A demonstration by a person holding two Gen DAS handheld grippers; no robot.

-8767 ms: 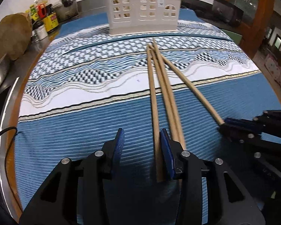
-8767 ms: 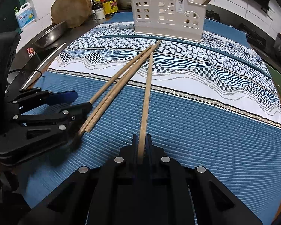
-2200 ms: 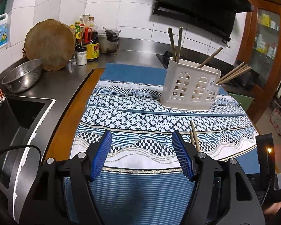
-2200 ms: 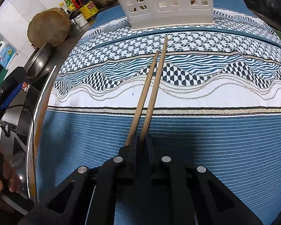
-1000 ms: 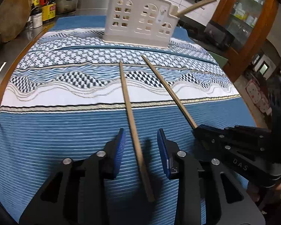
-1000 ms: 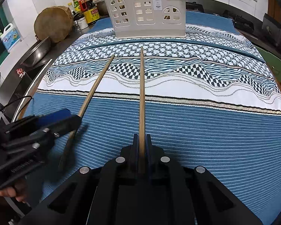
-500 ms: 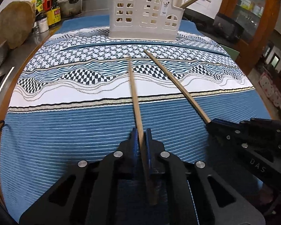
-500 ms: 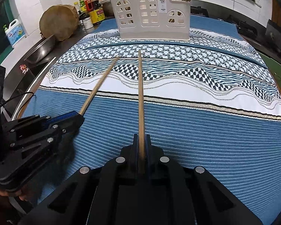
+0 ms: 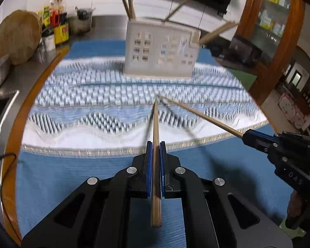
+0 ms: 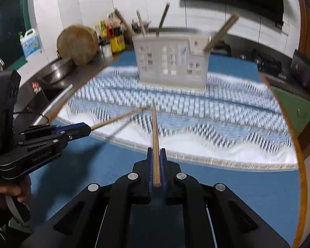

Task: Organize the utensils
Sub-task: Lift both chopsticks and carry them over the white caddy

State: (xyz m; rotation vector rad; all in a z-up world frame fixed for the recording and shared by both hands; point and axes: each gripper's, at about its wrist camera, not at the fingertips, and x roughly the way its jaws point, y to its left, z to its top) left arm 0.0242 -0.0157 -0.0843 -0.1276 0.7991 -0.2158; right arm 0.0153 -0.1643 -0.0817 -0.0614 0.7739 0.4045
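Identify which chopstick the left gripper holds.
The chopstick clamped in the left gripper; the others stand in the white holder or sit in the right gripper.

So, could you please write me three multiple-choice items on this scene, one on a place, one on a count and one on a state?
1. Where does the white utensil holder stand?
A. on the patterned cloth
B. in the sink
C. on the floor

2. How many chopsticks does the left gripper grip?
A. none
B. one
C. three

3. What is the state of the right gripper?
A. wide open and empty
B. open around a spoon
C. shut on a chopstick

Answers:
1 A: the holder's base rests on the cloth's far patterned band.
2 B: a single chopstick in the left gripper runs between its blue pads.
3 C: the pads press both sides of the chopstick in the right gripper, which points toward the holder.
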